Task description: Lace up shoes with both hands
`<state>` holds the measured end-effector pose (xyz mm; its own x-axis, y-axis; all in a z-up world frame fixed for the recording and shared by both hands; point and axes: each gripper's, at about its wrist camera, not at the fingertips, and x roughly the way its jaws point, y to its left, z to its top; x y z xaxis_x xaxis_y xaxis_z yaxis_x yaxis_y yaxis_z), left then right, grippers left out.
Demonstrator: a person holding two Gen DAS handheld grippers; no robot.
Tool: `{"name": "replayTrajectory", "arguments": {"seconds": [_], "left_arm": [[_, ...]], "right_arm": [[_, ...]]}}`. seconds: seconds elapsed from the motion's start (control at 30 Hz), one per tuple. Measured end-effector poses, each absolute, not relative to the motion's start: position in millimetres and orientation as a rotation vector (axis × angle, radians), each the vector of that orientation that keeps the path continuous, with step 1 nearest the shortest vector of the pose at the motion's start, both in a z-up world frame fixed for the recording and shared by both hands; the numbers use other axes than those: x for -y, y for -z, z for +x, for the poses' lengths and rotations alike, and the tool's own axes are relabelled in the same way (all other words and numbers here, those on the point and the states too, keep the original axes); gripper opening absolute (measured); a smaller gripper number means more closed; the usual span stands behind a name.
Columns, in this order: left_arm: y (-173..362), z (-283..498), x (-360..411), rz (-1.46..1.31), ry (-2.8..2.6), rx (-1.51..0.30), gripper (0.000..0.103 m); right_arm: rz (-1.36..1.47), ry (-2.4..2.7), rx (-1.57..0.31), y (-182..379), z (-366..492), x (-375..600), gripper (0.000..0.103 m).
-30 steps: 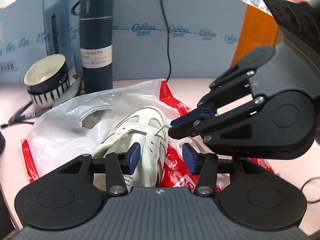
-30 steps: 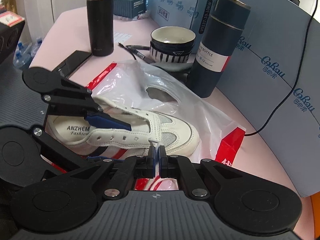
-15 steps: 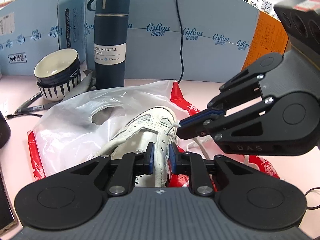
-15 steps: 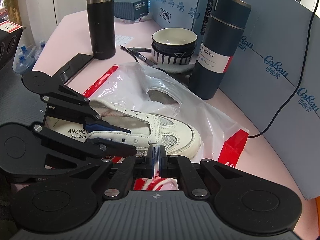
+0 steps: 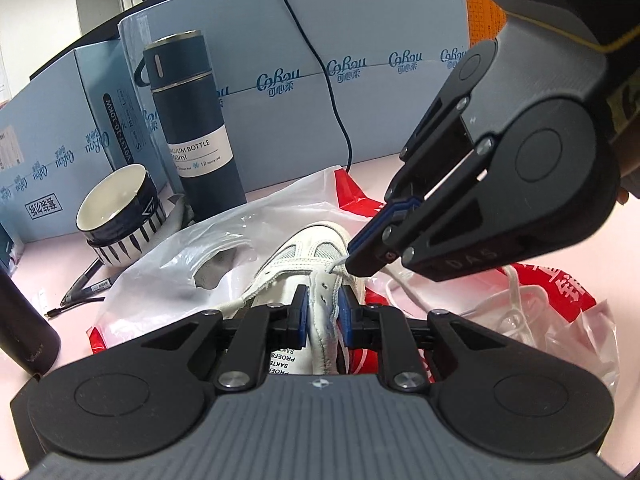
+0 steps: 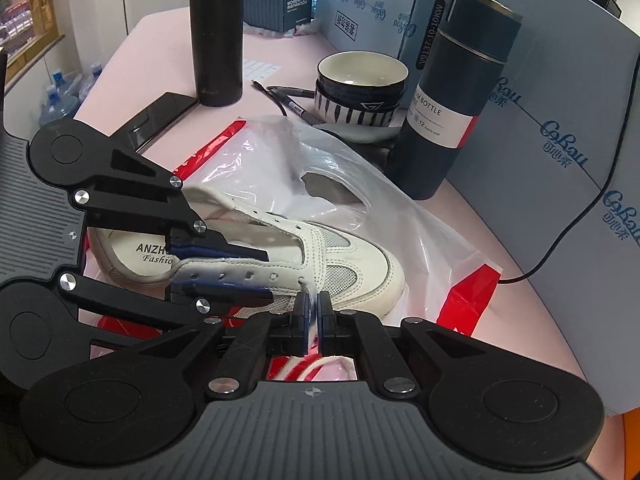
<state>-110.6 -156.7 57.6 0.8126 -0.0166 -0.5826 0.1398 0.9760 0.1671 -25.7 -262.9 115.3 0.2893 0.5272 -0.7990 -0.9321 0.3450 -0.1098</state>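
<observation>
Nearest: left gripper (image 5: pixel 323 312) now pinched onto the eyelet flap (image 6: pixel 248 274) of the white shoe (image 5: pixel 316 248), where a second ago stood spread to either side of it. Means a braced upper, held steady for threading rather than sliding about on the slick plastic bag (image 5: pixel 192 256).

Just beyond: right gripper (image 6: pixel 313 312) closed tight on the lace (image 6: pixel 310 291), as in the earlier pictures, tip hovering beside the frontmost eyelets near the toe. Looks like the very start of lacing: a row of empty holes along the flap, and loose lace heaped on the red-printed part of the bag to the right.

Shoe itself lying on the bag on the pink table (image 6: pixel 132 52), toe pointing toward the blue boxes (image 5: pixel 360 80).

Farther out, on the left side: pens (image 5: pixel 86 286), a striped bowl (image 5: pixel 120 200) and a vacuum bottle (image 5: pixel 196 128), near the bag's edge. Further off still, a black tumbler (image 6: pixel 216 32) and a phone (image 6: pixel 160 114). Hanging down the box wall, a black cable (image 5: pixel 320 60).

Open room mostly above the shoe and to the right, over the bag; best to pull the lace up and rightward, away from the bottle and bowl.
</observation>
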Motion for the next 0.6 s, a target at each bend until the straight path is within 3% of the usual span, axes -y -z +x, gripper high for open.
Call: {"name": "replayTrajectory", "arguments": {"seconds": [0.6], "left_arm": [[-51, -120, 175, 0.419, 0.105, -0.564, 0.014]], "right_arm": [[-0.818, -1.159, -0.712, -114, -34, 249, 0.003]]}}
